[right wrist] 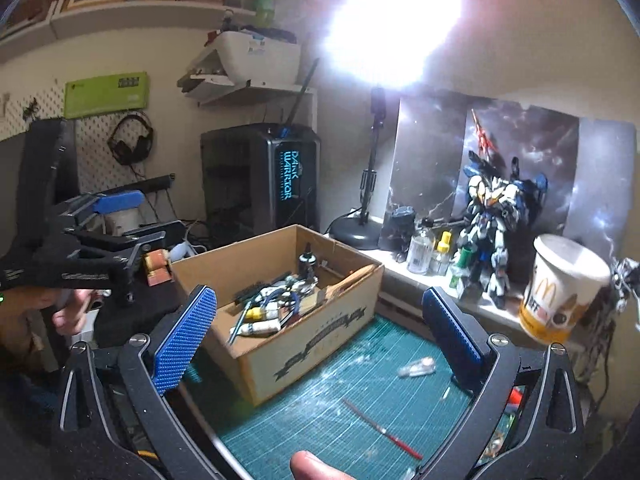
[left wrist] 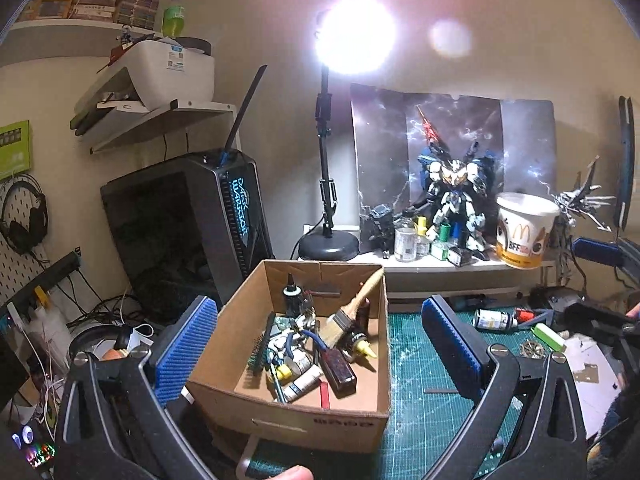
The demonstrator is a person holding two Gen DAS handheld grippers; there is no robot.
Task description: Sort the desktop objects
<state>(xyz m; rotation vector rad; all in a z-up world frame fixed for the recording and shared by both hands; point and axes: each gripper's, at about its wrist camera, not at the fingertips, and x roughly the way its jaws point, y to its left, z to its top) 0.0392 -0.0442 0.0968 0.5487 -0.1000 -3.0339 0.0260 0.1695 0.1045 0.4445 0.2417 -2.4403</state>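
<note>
An open cardboard box [left wrist: 304,416] stands on the green cutting mat [left wrist: 420,408]. It holds a flat paintbrush [left wrist: 352,312], a dark brown bottle [left wrist: 338,372], paint tubes [left wrist: 300,386], a wire brush [left wrist: 260,346] and black dropper bottles. My left gripper [left wrist: 318,348] hovers open over the box, its blue pads [left wrist: 184,352] empty. My right gripper [right wrist: 320,338] is open and empty above the mat [right wrist: 320,408], to the right of the box [right wrist: 304,344]. The left gripper [right wrist: 140,218] also shows in the right wrist view. A small clear bottle [right wrist: 416,368] and a red-handled tool [right wrist: 384,428] lie loose.
A labelled bottle [left wrist: 496,319], a green block [left wrist: 550,336] and a brass gear [left wrist: 532,348] lie at the mat's right. A raised white shelf [left wrist: 440,264] carries a lamp base [left wrist: 328,246], jars, a robot model [left wrist: 452,200] and a paper cup [left wrist: 524,232]. A PC tower [left wrist: 188,224] stands left.
</note>
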